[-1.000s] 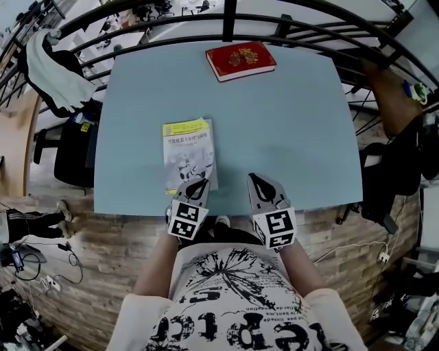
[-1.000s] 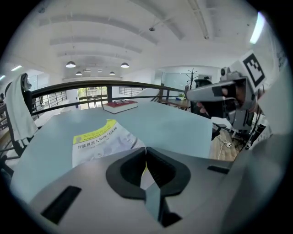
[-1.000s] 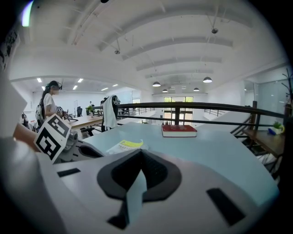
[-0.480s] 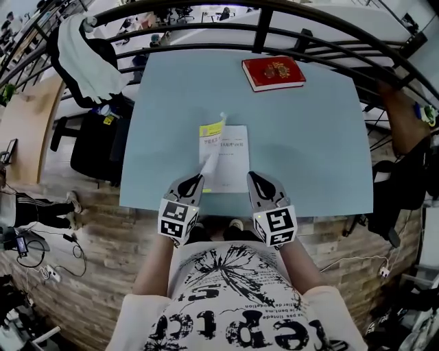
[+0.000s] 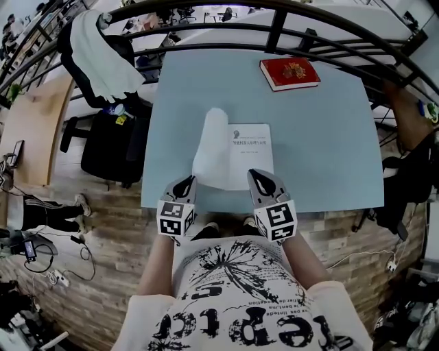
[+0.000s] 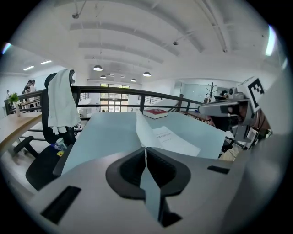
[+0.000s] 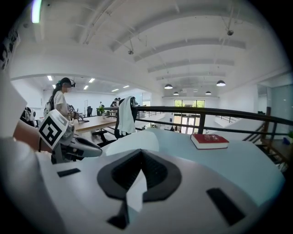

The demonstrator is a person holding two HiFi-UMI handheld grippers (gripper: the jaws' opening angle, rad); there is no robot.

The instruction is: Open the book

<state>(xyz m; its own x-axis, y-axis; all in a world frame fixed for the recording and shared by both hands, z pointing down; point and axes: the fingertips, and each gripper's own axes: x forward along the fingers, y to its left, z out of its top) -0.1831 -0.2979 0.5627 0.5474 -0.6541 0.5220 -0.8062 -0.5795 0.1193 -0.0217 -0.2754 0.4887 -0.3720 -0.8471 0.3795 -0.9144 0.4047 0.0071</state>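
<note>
A thin book lies on the pale blue table near its front edge, with the white title page facing up. Its cover is lifted and curls over to the left, white inside showing. My left gripper is shut on the cover's near edge; in the left gripper view the cover runs as a thin sheet out of the closed jaws of the left gripper. My right gripper sits shut over the page's near edge; whether it touches is unclear. The right gripper shows nothing gripped.
A red hardback lies at the table's far right. A dark railing runs behind the table. To the left stands an office chair draped with a white garment. A person stands far off.
The closed yellow cover has been raised and swung left, baring the title page. My left gripper went left with it, and the right gripper now sits at the page's near edge.
</note>
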